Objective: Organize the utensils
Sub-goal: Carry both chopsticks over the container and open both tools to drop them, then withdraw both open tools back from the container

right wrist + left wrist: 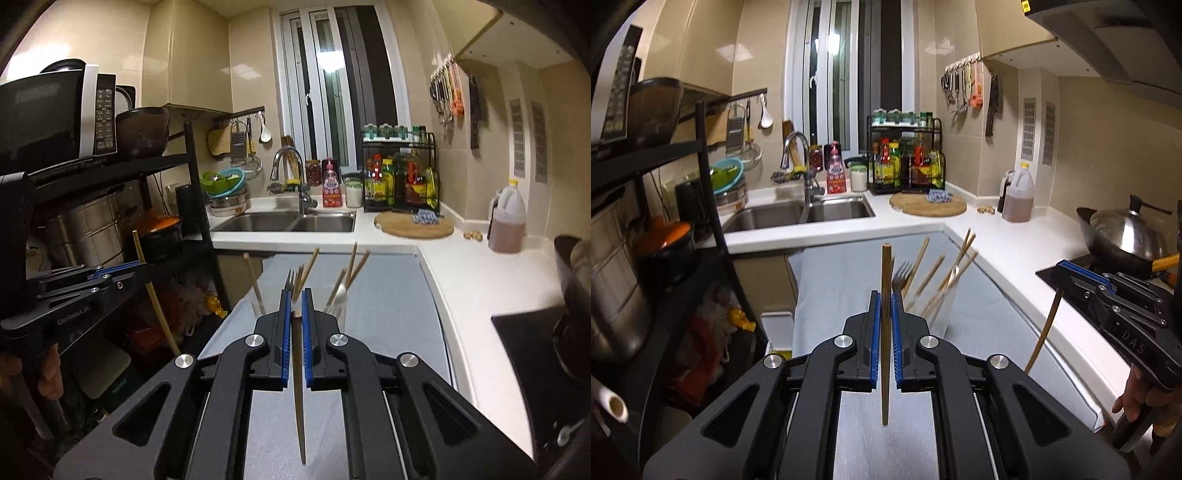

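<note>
My left gripper [885,295] is shut on a wooden chopstick [886,266] that stands upright between the blue pads. Just beyond it, a clear cup [942,310] on the grey table [842,280] holds several chopsticks, a fork [901,273] and a white spoon. My right gripper [295,295] is shut on a second chopstick [298,387], its tip pointing down. The same cup [341,314] with the fork [290,278] sits right behind these fingers. Each gripper shows in the other's view: the right gripper [1062,269] with its chopstick [1043,332], the left gripper [138,264] with its chopstick [155,295].
A white L-shaped counter [997,236] wraps the table, with a double sink [798,214], a round cutting board [927,205], an oil jug [1017,195] and a wok [1123,236] on the hob. A black rack [192,177] with a microwave [48,110] and pots stands at the left.
</note>
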Available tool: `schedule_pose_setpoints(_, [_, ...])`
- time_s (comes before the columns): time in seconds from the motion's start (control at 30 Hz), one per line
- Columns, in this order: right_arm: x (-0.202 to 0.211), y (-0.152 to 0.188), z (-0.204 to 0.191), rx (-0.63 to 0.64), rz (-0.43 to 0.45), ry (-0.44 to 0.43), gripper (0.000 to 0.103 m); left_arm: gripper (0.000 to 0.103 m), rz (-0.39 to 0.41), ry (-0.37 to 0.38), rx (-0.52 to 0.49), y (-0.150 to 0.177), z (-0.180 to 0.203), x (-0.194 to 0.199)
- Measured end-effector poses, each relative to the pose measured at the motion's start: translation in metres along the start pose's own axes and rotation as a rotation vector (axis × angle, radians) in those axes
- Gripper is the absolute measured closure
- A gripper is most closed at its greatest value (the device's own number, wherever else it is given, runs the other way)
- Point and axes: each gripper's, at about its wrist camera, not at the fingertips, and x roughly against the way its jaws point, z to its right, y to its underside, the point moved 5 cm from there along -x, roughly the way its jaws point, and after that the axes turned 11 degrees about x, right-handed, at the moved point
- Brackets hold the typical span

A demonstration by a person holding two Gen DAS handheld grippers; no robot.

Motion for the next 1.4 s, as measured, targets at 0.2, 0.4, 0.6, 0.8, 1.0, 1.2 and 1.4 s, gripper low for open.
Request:
schedule_pose_setpoints(0.2, [0.001, -0.058, 0.007, 0.022, 0.068, 0.005, 0.097, 0.097, 0.061, 0.029, -0.020, -0.052, 0.012, -0.001])
schedule_pose_setpoints(0.4, [-0.015, -0.115, 0.010, 0.078, 0.152, 0.042, 0.097, 0.097, 0.096, 0.042, -0.016, -0.090, 0.015, -0.017])
schedule_pose_setpoints(0.6, [-0.048, -0.150, 0.018, 0.094, 0.184, 0.070, 0.097, 0.097, 0.139, 0.051, 0.008, -0.121, 0.012, -0.039])
schedule_pose_setpoints(0.8, [-0.081, -0.158, 0.025, 0.090, 0.192, 0.084, 0.097, 0.097, 0.183, 0.044, 0.009, -0.136, 0.014, -0.063])
schedule_pose_setpoints(1.0, [-0.107, -0.143, 0.032, 0.069, 0.188, 0.088, 0.097, 0.097, 0.139, 0.055, 0.046, -0.122, 0.008, -0.101])
schedule_pose_setpoints(1.2, [-0.128, -0.114, 0.036, 0.038, 0.141, 0.070, 0.097, 0.097, 0.070, 0.053, 0.060, -0.097, -0.002, -0.131])
schedule_pose_setpoints(1.4, [-0.133, -0.076, 0.038, 0.006, 0.057, 0.057, 0.070, 0.022, 0.027, 0.023, 0.071, -0.071, -0.015, -0.136])
